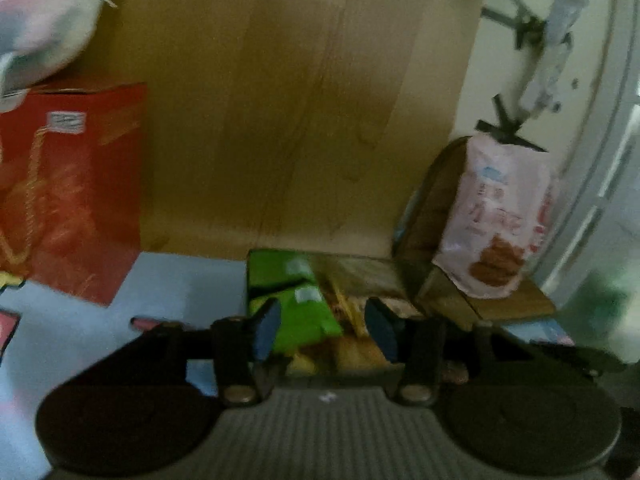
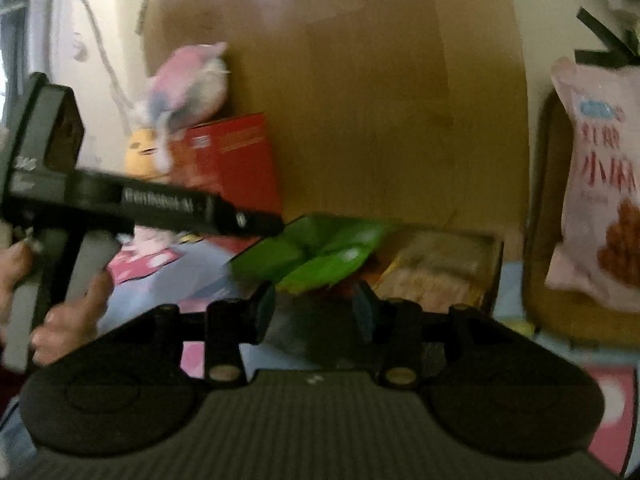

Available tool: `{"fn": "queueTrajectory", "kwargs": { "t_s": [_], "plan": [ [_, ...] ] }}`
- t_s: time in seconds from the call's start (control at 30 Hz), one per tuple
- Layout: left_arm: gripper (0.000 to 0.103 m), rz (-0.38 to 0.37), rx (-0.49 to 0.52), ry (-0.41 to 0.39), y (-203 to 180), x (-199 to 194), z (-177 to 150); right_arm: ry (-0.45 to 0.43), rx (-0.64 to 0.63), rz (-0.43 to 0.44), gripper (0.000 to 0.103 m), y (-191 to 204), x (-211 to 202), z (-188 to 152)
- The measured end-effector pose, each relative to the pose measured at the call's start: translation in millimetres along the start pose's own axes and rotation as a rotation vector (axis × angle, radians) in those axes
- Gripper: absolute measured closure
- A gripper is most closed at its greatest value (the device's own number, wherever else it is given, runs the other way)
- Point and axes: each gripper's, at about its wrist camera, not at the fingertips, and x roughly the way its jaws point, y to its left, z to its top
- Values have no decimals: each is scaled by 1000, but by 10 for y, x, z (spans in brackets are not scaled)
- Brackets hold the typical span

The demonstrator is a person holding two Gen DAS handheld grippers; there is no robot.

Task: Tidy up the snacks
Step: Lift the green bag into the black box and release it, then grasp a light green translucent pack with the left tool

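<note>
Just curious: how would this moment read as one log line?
left gripper: open, empty | right gripper: open, empty | green packet: in box | pink bag: upright

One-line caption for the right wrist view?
Right hand-held gripper, jaws open and empty, faces green snack packets in a box; left hand-held gripper alongside.

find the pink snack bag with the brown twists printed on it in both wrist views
Left wrist view: the pink snack bag with brown twists printed on it stands at the right, leaning on a brown wooden stand.
Right wrist view: the same bag fills the far right edge, cut off by the frame.
Shared landmark: the green snack packets lie just left of it, in front of the tall cardboard sheet.
</note>
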Motion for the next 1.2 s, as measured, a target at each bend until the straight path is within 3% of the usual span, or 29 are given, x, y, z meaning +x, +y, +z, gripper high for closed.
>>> {"fn": "queueTrajectory", "kwargs": {
  "t_s": [0.07, 0.17, 0.27, 0.33, 0.53, 0.73, 0.97, 1.1, 1.2],
  "plan": [
    [55, -14, -4, 17, 41, -153, -178, 38, 10, 36, 56, 115, -152, -208],
    [53, -48, -4, 106, 105, -184, -486, 111, -16, 89, 54, 347, -223, -473],
    [51, -34, -34, 191, 186, -102, -746, 186, -119, 75, 52, 650, -148, -653],
    [52, -69, -76, 243, 255, -58, -881, 235, -127, 81, 51, 749, -31, -670],
    [63, -64, -97, 227, 239, -321, -1055, 257, -163, 35, 49, 885, 158, -691],
    [65, -58, -150, 211, 344, -781, -1329, 264, -203, 112, 49, 1096, 88, -730],
    [62, -19, -148, 200, 309, -1245, -1655, 282, -347, 199, 48, 1484, -185, -947],
    [54, 13, -138, 183, 334, -1286, -1633, 282, -337, 178, 47, 1454, -174, -961],
    [54, 26, -155, 181, 377, -1250, -1608, 300, -313, 156, 47, 1402, -106, -972]
  ]
}}
